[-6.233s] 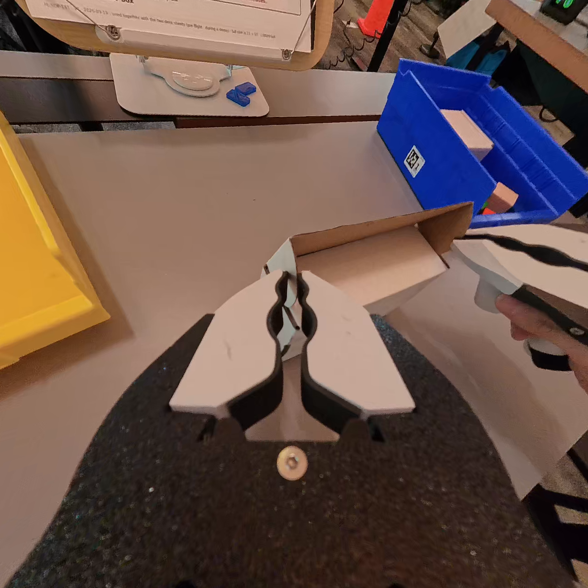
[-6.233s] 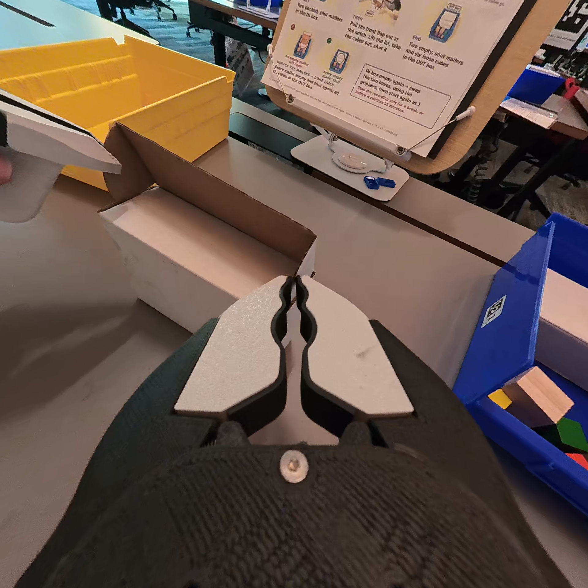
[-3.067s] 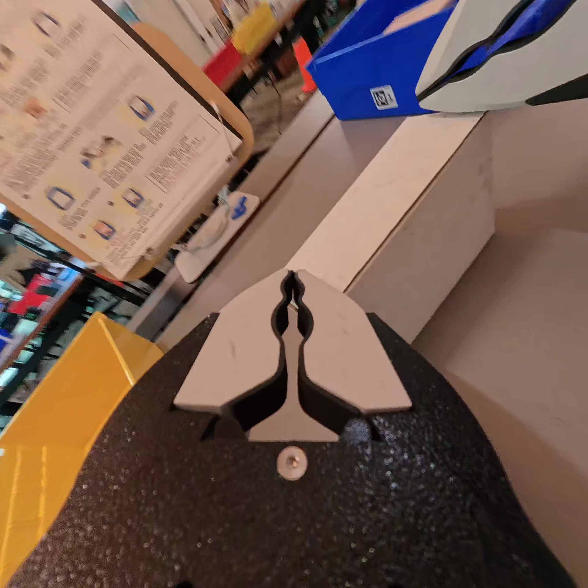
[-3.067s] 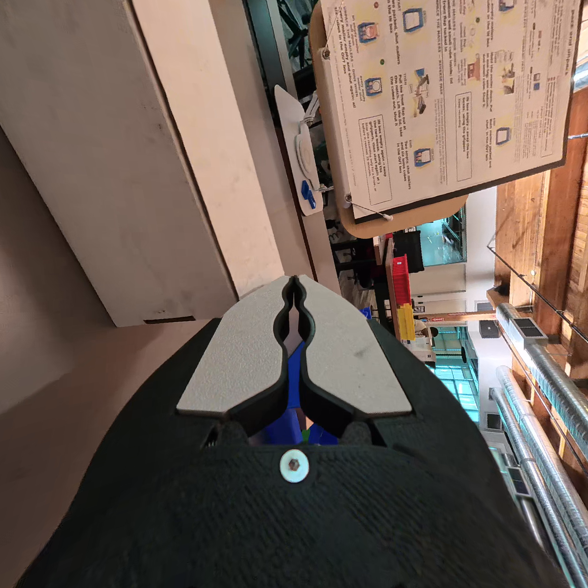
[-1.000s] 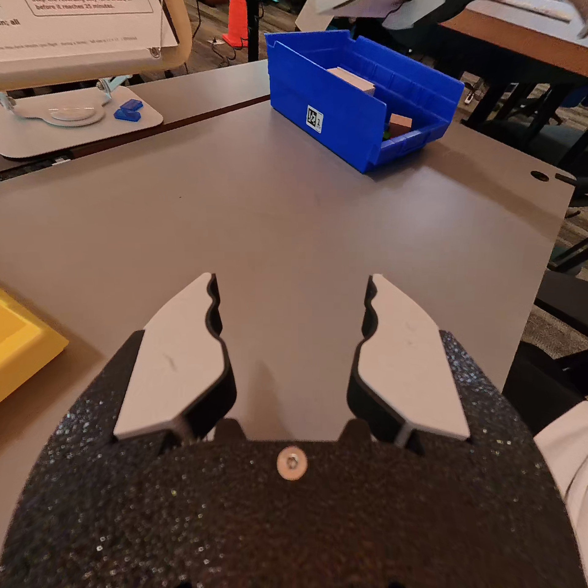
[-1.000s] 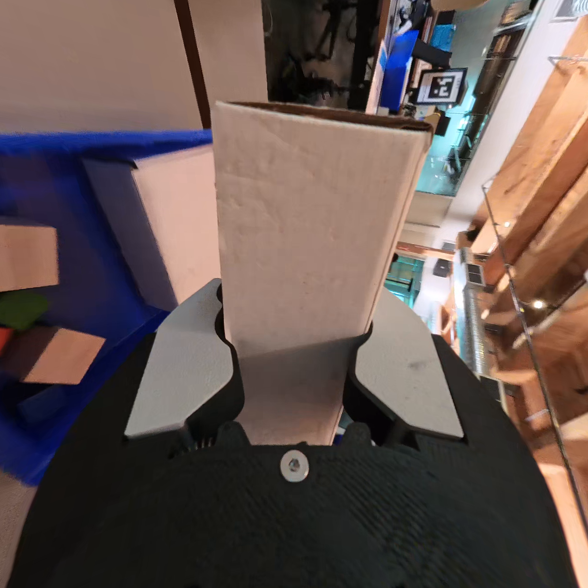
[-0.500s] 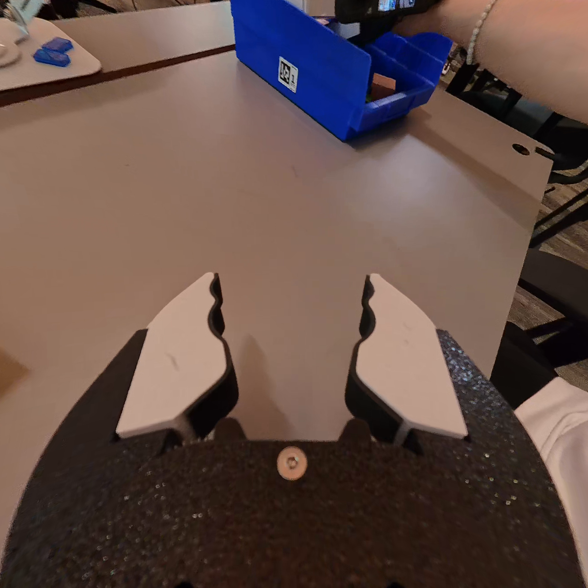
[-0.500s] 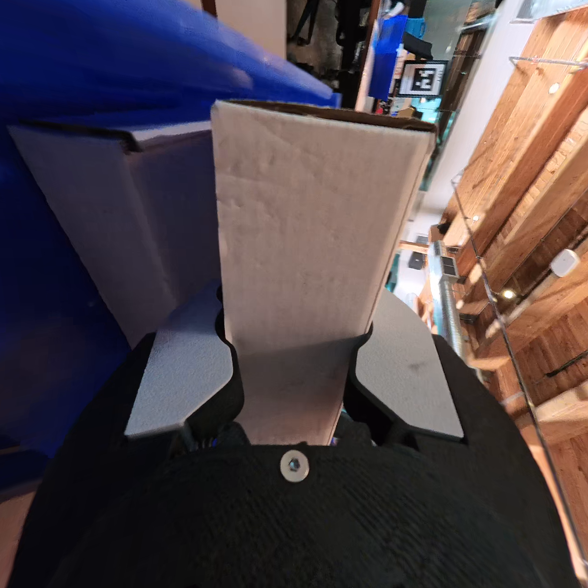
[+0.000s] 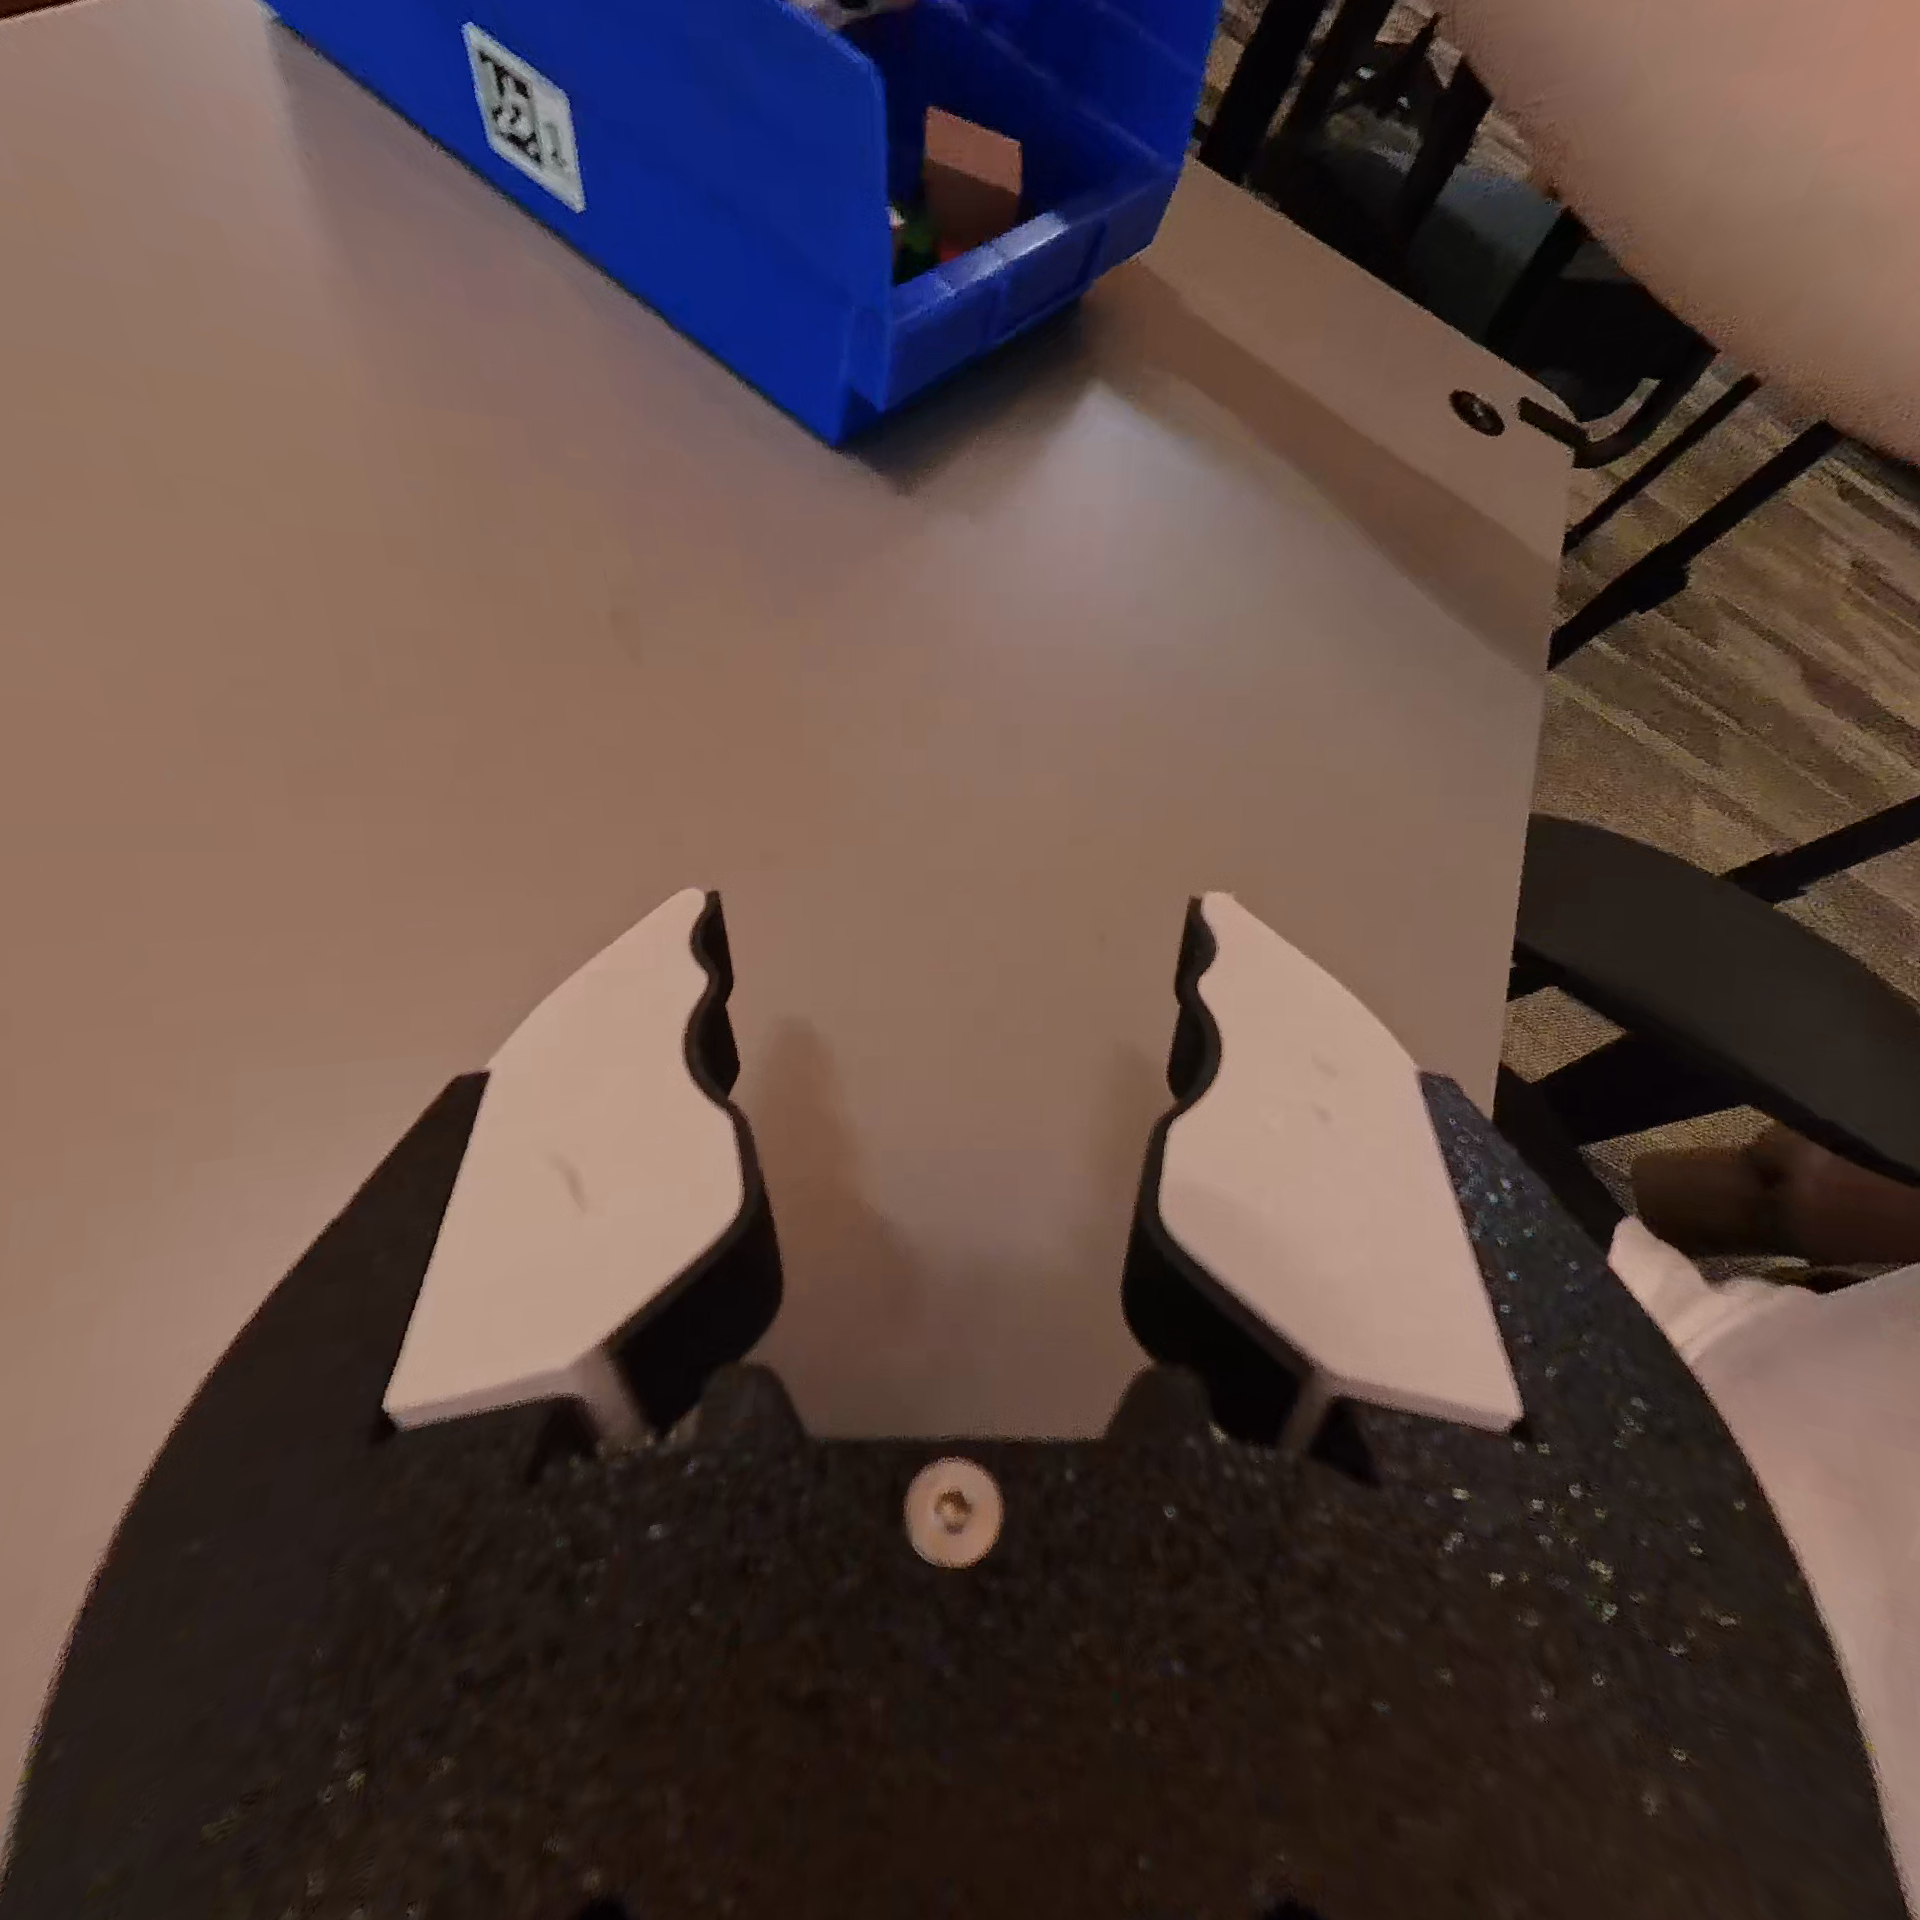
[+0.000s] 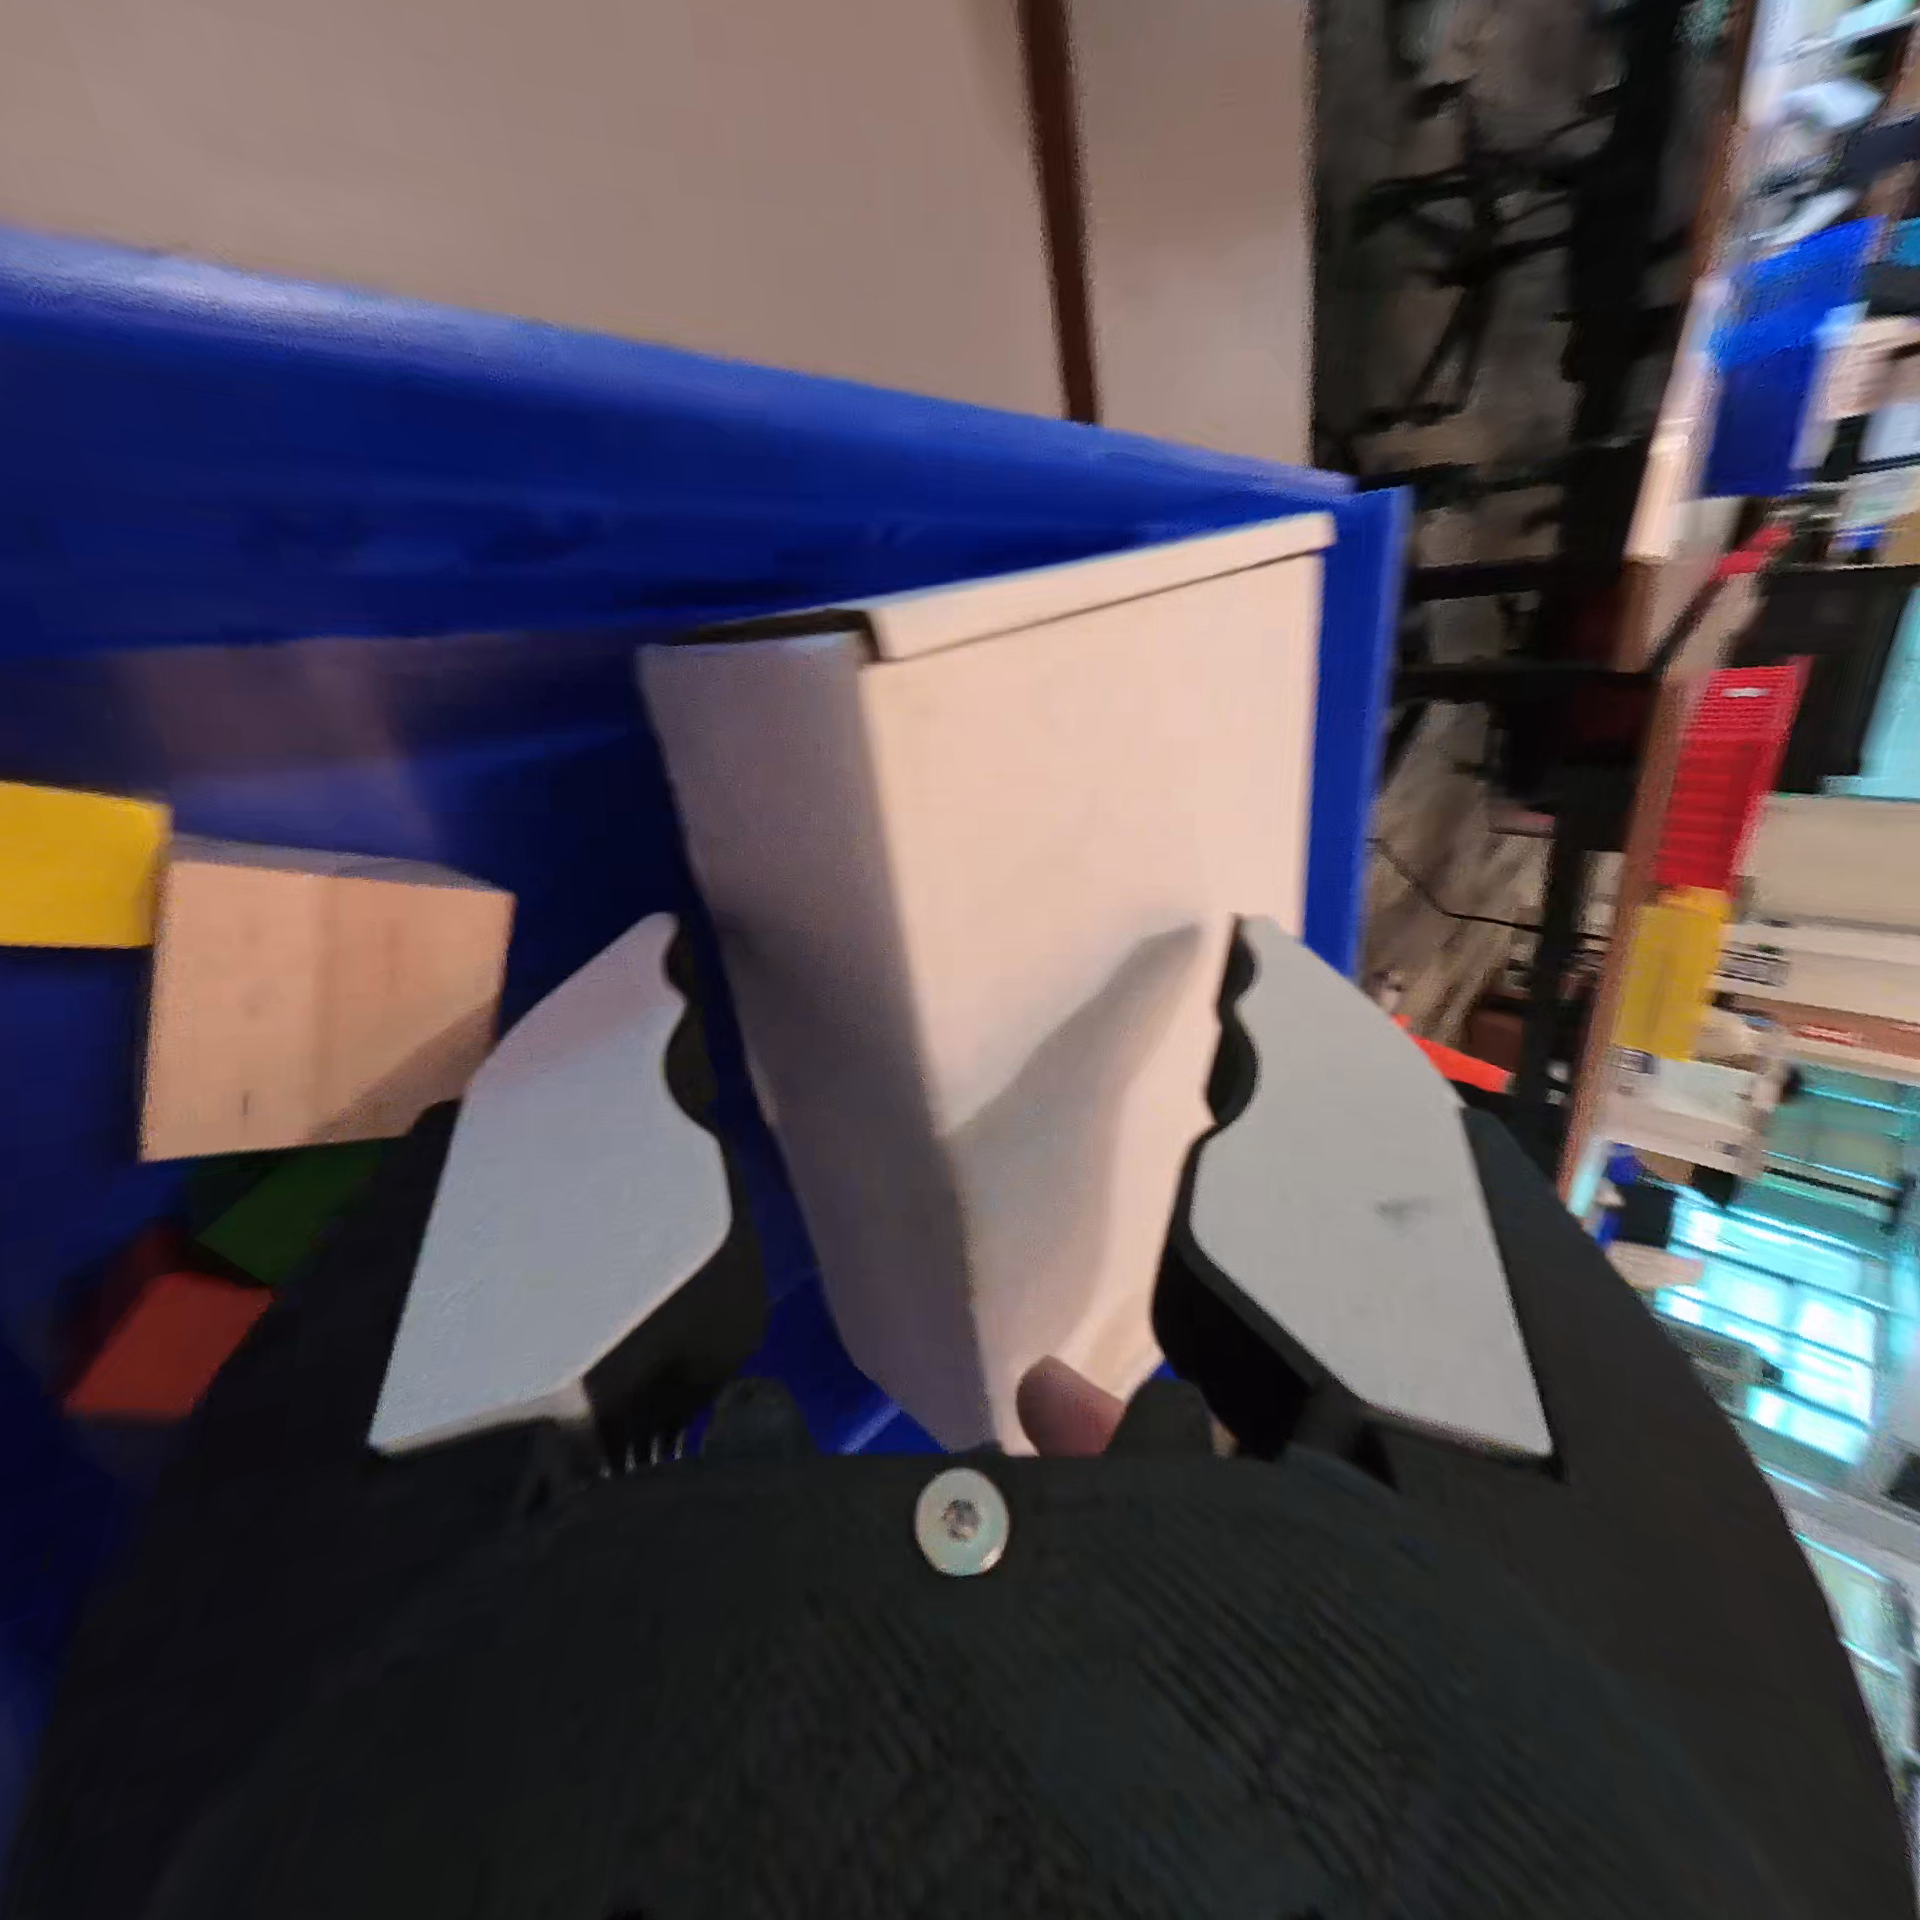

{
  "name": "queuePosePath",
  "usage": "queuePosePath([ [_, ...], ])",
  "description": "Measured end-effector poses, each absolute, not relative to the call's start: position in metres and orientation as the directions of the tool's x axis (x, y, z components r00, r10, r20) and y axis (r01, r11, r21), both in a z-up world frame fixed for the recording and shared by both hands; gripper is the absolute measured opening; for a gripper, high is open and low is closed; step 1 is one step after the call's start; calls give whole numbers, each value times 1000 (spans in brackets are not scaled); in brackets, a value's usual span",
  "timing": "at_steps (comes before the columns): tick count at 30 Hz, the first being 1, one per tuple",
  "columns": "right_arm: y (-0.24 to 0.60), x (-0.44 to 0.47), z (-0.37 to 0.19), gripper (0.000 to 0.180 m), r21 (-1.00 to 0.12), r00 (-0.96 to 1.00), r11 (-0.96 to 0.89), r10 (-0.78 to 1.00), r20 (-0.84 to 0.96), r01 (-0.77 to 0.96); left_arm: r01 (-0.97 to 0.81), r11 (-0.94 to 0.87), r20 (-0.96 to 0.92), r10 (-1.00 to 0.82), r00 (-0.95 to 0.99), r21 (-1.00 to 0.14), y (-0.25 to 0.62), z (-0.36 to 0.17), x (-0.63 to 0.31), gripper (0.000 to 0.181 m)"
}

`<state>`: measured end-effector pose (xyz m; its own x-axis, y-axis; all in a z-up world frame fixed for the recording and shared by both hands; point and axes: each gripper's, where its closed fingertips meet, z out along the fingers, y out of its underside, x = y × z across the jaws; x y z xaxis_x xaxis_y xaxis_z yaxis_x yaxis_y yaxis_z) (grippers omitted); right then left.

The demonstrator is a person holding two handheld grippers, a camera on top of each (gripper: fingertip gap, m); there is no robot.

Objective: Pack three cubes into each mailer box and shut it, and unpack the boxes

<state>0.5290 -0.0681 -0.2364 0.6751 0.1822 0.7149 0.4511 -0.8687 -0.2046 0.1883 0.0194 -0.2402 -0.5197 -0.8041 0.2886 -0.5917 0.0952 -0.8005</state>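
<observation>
Mailer box (image 10: 997, 883) shut, inside blue bin (image 10: 416, 499) beside cubes (image 10: 312, 997); both hand-held grippers wide, empty.

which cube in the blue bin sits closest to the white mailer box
The plain wooden cube, just left of the mailer box. The yellow cube, green cube and red cube lie farther left.

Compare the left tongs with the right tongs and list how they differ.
The left black-and-white tongs have nothing between their fingers; the right black-and-white tongs straddle a white cardboard mailer box. The left tongs hang over the grey tabletop; the right tongs reach into the blue plastic bin, near a plain wooden cube. Shared: both stand open and have the same build.
</observation>
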Motion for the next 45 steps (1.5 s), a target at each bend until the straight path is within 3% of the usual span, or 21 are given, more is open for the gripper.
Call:
queuePosePath([
  [1,-67,532,-230,94,-217,654,-863,159,740,456,-590,98,291,-798,-528,-801,13,-238,195,81],
  [5,-77,522,-228,94,-347,742,-873,26,670,344,-591,108,306,-774,-555,-799,-15,-230,217,81],
  [8,-104,507,-216,90,-448,723,-878,-197,663,172,-562,117,272,-783,-559,-819,-29,-219,238,81],
  [12,-130,442,-214,85,-700,770,-713,-462,440,-27,-610,79,254,-862,-439,-788,-28,-211,280,81],
  [16,-162,409,-216,84,-791,742,-591,-600,300,-158,-715,70,241,-915,-324,-696,-26,-204,332,82],
  [22,-208,426,-190,83,-865,618,-450,-751,231,-224,-849,138,191,-944,-268,-510,-37,-205,397,85],
  [30,-211,422,-185,81,-878,653,-438,-725,219,-193,-967,29,134,-989,-65,-254,-33,-260,442,79],
  [34,-203,420,-188,80,-874,684,-450,-697,217,-181,-960,-49,54,-998,36,-276,-20,-277,464,62],
  [37,-200,420,-192,79,-856,693,-488,-677,248,-170,-955,-93,84,-994,72,-282,-20,-287,473,59],
  [42,-194,415,-197,78,-842,727,-517,-636,260,-151,-938,-9,61,-998,-13,-348,-26,-293,484,29],
  [45,-199,414,-196,78,-833,727,-535,-628,278,-144,-950,-19,126,-992,-22,-311,-31,-292,480,17],
])
